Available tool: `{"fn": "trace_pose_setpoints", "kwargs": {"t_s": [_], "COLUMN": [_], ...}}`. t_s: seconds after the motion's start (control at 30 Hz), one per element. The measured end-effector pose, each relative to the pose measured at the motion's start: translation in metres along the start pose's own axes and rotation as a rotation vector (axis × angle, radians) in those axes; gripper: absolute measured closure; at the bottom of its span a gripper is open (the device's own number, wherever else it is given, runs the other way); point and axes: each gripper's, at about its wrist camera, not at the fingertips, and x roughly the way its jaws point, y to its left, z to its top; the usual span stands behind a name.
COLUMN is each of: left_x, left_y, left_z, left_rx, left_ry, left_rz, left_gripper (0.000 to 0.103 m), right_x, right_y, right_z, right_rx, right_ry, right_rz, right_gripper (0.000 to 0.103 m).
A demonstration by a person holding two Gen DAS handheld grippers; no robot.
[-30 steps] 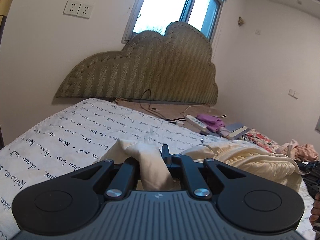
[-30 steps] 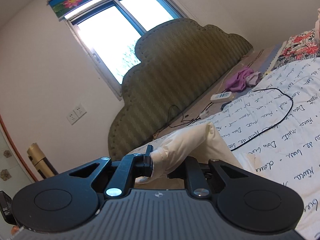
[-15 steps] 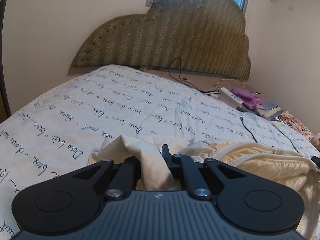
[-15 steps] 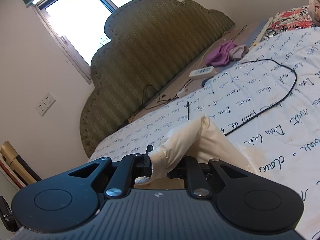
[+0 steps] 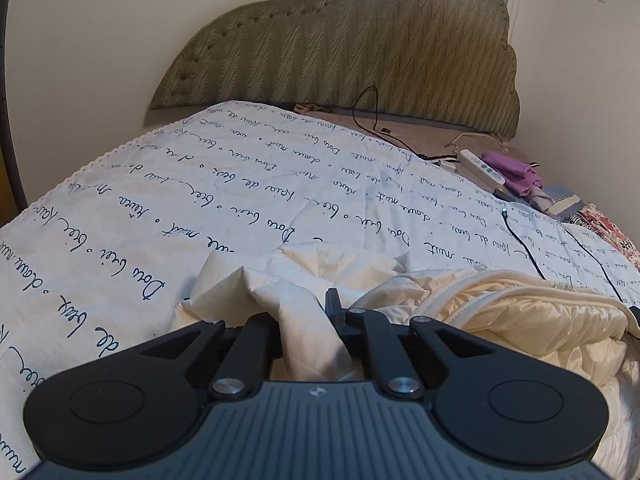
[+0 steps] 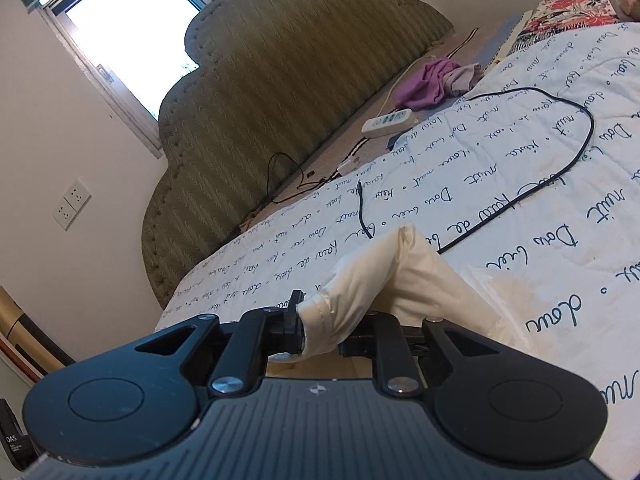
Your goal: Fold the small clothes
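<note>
A cream garment (image 5: 500, 312) lies crumpled on the white bedspread (image 5: 200, 200) printed with blue script. My left gripper (image 5: 304, 320) is shut on a fold of it low over the bed, and the cloth hides the left finger's tip. In the right wrist view a cream sleeve with a stitched cuff (image 6: 400, 264) runs back between the jaws of my right gripper (image 6: 324, 328). Those jaws are opening, but the cuff still fills the gap and both pads touch it. The sleeve's far end rests on the bedspread (image 6: 520, 200).
A black cable (image 6: 576, 156) loops across the bedspread beyond the garment. A white power strip (image 6: 388, 122) and a purple cloth (image 6: 424, 82) lie near the green headboard (image 6: 280, 80). Floral fabric (image 6: 568, 8) sits at the far right.
Both grippers have sunk toward the bed with the cream garment and tilted downward, so more bedspread shows. The right gripper's jaws stand slightly wider around the cuff.
</note>
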Motion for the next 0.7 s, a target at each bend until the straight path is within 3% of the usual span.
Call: {"fn": "trace_pose_setpoints", "kwargs": {"t_s": [0.1, 0.27, 0.4, 0.53, 0.7], "left_x": [0.002, 0.006, 0.006, 0.005, 0.007], "left_y": [0.0, -0.001, 0.002, 0.003, 0.004], "left_z": [0.001, 0.002, 0.005, 0.009, 0.014], "left_rx": [0.005, 0.005, -0.017, -0.041, -0.08], "left_ry": [0.011, 0.025, 0.042, 0.048, 0.073], "left_rz": [0.002, 0.005, 0.002, 0.016, -0.002], "left_gripper": [0.096, 0.095, 0.094, 0.083, 0.075], "right_x": [0.002, 0.003, 0.004, 0.005, 0.016], "right_y": [-0.002, 0.0, 0.006, 0.026, 0.071], "right_z": [0.0, 0.001, 0.0, -0.004, -0.02], "right_rx": [0.008, 0.002, -0.032, -0.135, -0.423], "right_ry": [0.002, -0.012, -0.016, -0.019, 0.0], "right_rz": [-0.006, -0.017, -0.04, -0.056, -0.131], "right_gripper": [0.074, 0.045, 0.043, 0.04, 0.035]}}
